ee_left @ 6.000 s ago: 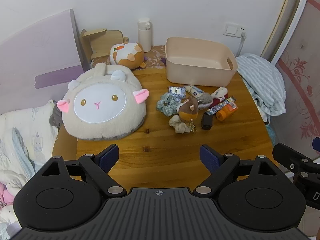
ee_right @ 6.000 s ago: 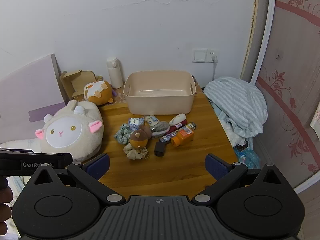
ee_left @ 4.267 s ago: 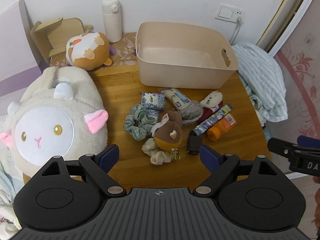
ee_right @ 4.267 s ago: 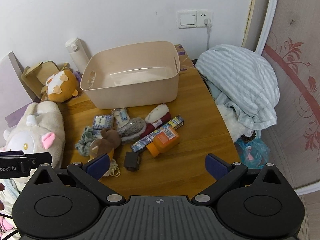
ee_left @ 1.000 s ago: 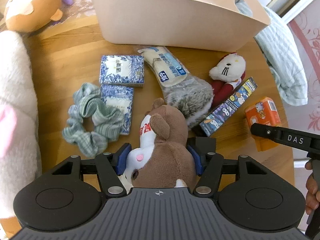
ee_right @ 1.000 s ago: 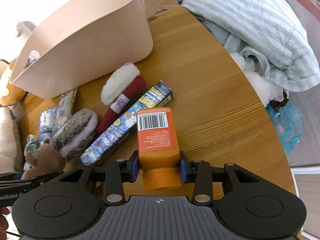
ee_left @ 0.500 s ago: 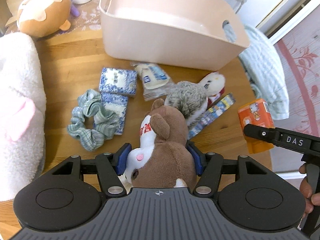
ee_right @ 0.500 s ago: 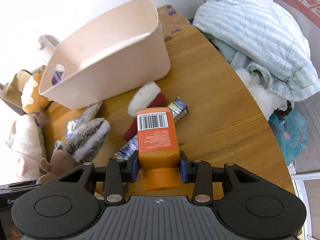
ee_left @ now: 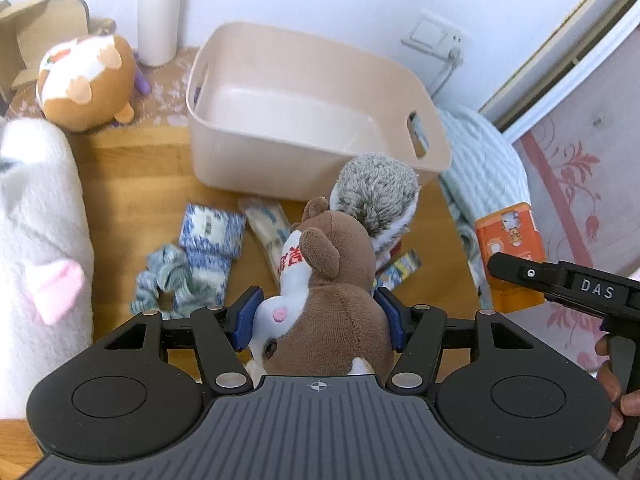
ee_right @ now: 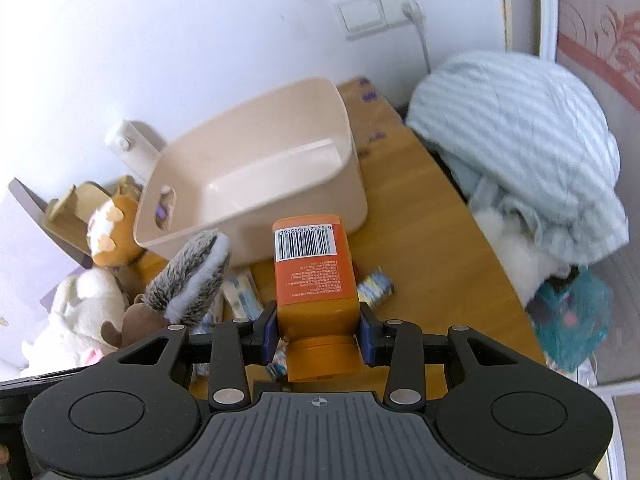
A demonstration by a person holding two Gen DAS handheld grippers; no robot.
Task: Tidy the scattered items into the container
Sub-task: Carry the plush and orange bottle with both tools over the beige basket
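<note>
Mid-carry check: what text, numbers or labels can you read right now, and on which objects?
"DAS": on the right gripper arm, seen from the left wrist view.
Barcode digits on the orange bottle: too small to read reliably.
Red characters on the brown squirrel plush: not legible.
Blue patterned packets: blurred.

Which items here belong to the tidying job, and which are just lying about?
Job: beige plastic bin; brown squirrel plush in the left gripper; orange bottle in the right gripper; blue-patterned packets; green scrunchie.

Bystanders: white sheep cushion; orange hamster plush; white flask; striped bedding.
</note>
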